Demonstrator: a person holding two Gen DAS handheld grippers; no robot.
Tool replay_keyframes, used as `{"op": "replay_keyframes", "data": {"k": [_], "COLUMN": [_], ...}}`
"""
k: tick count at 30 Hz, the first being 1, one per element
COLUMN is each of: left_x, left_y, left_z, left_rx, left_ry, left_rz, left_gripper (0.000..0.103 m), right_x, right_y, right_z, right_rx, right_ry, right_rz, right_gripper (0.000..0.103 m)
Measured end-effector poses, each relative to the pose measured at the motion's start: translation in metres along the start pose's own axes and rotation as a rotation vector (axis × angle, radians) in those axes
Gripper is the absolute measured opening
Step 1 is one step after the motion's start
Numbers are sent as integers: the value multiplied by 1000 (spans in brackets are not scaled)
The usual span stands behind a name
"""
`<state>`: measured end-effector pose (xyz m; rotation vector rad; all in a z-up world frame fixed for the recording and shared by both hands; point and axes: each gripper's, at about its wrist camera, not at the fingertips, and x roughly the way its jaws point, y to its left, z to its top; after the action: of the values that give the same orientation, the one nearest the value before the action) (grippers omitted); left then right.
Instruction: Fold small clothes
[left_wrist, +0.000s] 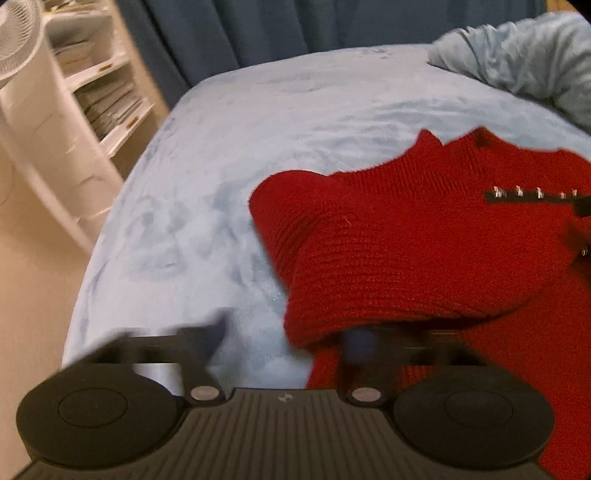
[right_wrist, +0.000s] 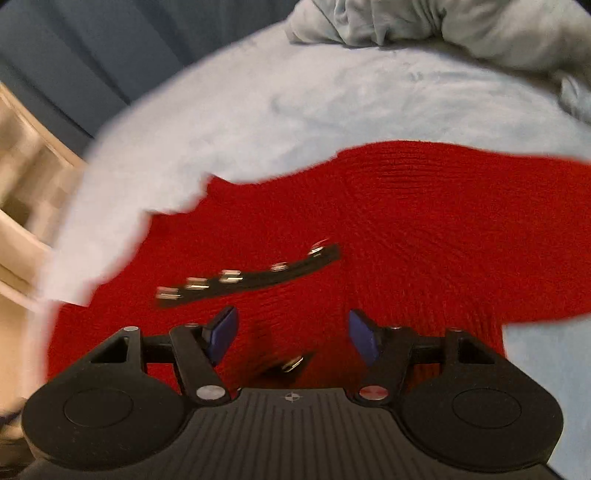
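Note:
A small red knit garment (left_wrist: 406, 236) lies on a light blue bed cover (left_wrist: 258, 129). It has a black strap with metal studs (left_wrist: 532, 195). In the left wrist view a fold of it drapes over my left gripper's (left_wrist: 288, 332) right finger; the left finger (left_wrist: 210, 332) is blurred and stands apart from it. In the right wrist view the garment (right_wrist: 406, 221) spreads flat beneath my right gripper (right_wrist: 293, 332). Its blue-padded fingers (right_wrist: 225, 328) are spread wide just above the knit, holding nothing. The studded strap (right_wrist: 251, 277) lies just ahead of them.
A bunched pale blue duvet (right_wrist: 443, 26) lies at the far end of the bed. A white shelf unit with papers (left_wrist: 99, 92) and a white fan (left_wrist: 18, 40) stand left of the bed. Dark blue curtains (left_wrist: 258, 29) hang behind.

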<state>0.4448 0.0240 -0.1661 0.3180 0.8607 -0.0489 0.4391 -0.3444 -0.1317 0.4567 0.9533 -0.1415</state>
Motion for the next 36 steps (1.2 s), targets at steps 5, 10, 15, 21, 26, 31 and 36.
{"op": "replay_keyframes", "data": {"k": [5, 10, 15, 21, 26, 31, 36], "left_x": [-12, -5, -24, -4, 38, 33, 17], "left_y": [15, 26, 65, 61, 13, 14, 8], "left_z": [-25, -42, -17, 18, 21, 13, 6], "left_rx": [1, 26, -186, -335, -122, -113, -90], "left_ry": [-72, -35, -104, -32, 107, 62, 29], "left_rz": [-15, 126, -49, -234, -108, -93, -19], "left_gripper": [4, 0, 25, 82, 74, 69, 93], "right_x": [1, -40, -92, -19, 14, -19, 3], "right_y": [34, 37, 39, -14, -39, -38, -56], "right_z": [-9, 12, 51, 42, 20, 29, 18], "right_rx": [-318, -340, -263, -240, -220, -213, -180], "right_ry": [-92, -206, -401, -136, -125, -175, -40], "right_rz": [-155, -50, 16, -97, -128, -13, -82], "right_gripper": [10, 8, 7, 7, 8, 7, 9]}}
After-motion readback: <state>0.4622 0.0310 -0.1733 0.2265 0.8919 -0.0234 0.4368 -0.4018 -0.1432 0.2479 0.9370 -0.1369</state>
